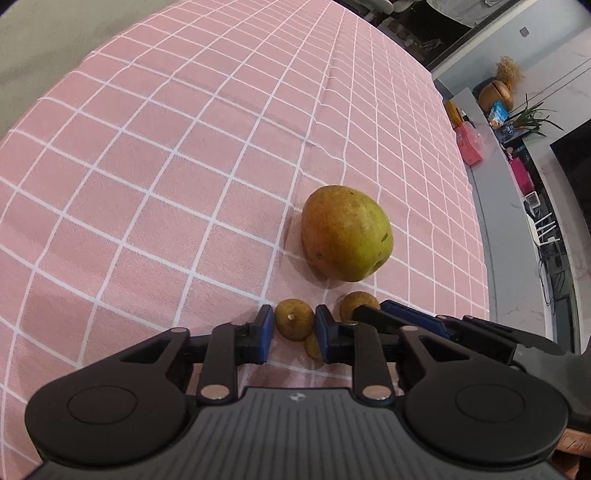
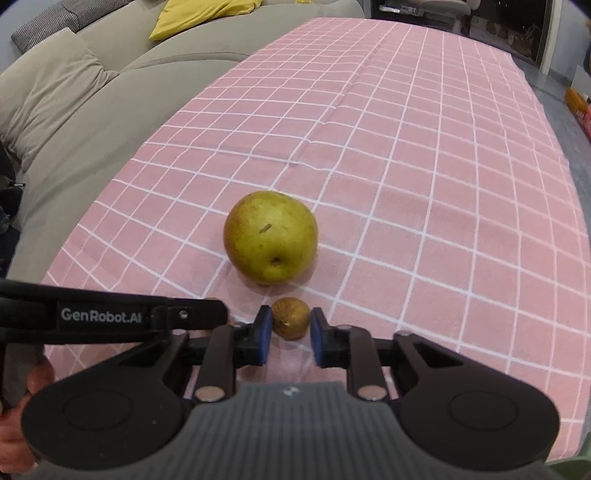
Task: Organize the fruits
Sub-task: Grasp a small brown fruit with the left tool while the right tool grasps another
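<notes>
Both tools are pinched on small brown fruits on the pink tabletop (image 2: 406,147): left tool (image 1: 294,326), right tool (image 2: 291,325). Round skins might squirt free, nudging the pear (image 2: 270,242) nearby.

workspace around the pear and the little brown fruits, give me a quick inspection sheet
surface: pink checked tablecloth, lightly creased, covers the table.
job's things: one large green-yellow pear lying on its side; three small brown fruits in front of it, first, second, third partly hidden.
clutter: nothing seen on the cloth besides fruit.
grippers: left hand-held gripper shut on the first small fruit; right hand-held gripper shut on the small fruit between its blue pads.
cables: dark wires hang off the table, by the shelf.
surroundings: grey sofa with yellow cushion; shelf with potted plant and boxes.
</notes>
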`<state>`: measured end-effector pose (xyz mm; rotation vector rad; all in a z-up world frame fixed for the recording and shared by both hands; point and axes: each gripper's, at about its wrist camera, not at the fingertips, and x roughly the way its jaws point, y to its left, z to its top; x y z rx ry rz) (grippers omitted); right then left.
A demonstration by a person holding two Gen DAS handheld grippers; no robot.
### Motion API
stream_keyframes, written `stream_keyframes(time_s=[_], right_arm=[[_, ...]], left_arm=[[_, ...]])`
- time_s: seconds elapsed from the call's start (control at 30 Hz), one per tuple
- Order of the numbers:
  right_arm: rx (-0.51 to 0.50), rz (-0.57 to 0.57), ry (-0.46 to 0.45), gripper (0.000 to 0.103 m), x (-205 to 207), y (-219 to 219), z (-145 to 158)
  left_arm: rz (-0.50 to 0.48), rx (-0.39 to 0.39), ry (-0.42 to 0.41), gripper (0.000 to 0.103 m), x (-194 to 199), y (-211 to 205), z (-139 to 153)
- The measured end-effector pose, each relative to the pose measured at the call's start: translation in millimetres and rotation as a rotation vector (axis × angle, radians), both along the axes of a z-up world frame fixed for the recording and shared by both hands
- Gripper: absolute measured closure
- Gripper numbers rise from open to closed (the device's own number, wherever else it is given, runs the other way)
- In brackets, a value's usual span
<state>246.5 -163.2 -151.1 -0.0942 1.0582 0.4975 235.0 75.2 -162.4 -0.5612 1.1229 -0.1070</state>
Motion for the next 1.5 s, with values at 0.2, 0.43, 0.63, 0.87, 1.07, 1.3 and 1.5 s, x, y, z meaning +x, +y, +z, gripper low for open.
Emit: stream_keyframes(time_s=[0.2, 0.43, 0.63, 0.87, 1.07, 1.3, 1.5], right_arm=[[-0.011, 0.006, -0.017, 0.094, -5.3, 3.2, 4.4], [-0.035, 0.000, -0.002, 0.085, -3.1, 2.9, -0.2], [-0.037, -0.005, 0.007, 0.082, 0.1, 7.1, -1.4], [-0.038, -0.004, 0.023, 0.078, 4.1, 11.5, -4.6], [-0.041, -0.002, 0.026, 0.082, 3.3, 10.3, -4.7], [-0.035, -0.009, 0.004, 0.082, -2.8, 4.0, 5.8], [-0.015, -0.011, -0.035, 0.082, -21.8, -1.8, 23.6]], left_arm=[[-0.025, 0.134, -0.005, 0.077, -0.9, -2.7, 12.5], [-0.123, 0.267, -0.003, 0.077, 0.1, -16.5, 17.9], [-0.129, 0.252, 0.010, 0.073, 1.4, -18.5, 12.1], [-0.110, 0.261, -0.007, 0.075, -1.6, -16.0, 10.5], [-0.118, 0.282, -0.018, 0.077, -4.2, -19.9, 12.0], [-0.124, 0.295, -0.040, 0.077, -6.4, -23.5, 22.4], [-0.154, 0.327, -0.089, 0.077, -12.4, -34.2, 45.9]])
